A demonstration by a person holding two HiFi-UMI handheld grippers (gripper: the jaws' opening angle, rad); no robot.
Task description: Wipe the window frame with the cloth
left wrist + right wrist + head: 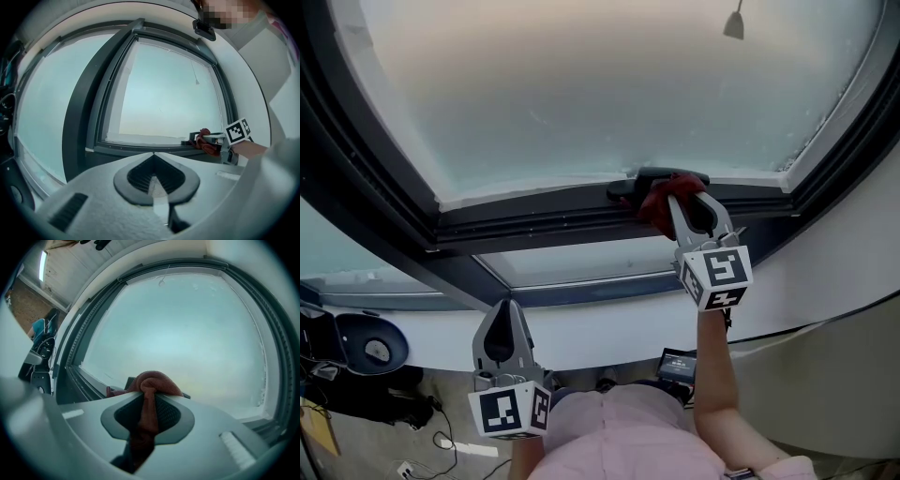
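The right gripper (686, 195) is clamped on the red cloth (656, 208). The cloth bunches out just ahead of its tips and touches the dark window frame (534, 221), beside a black handle (623, 187). The left gripper (507, 309) hangs lower, well apart from the frame, with its jaws together and nothing between them. The cloth looks soft, light and limp (it folds over the jaws, and a tail hangs back between them). It probably drags on the grooved frame, so a deep pinch across a thick fold seems the safest hold.
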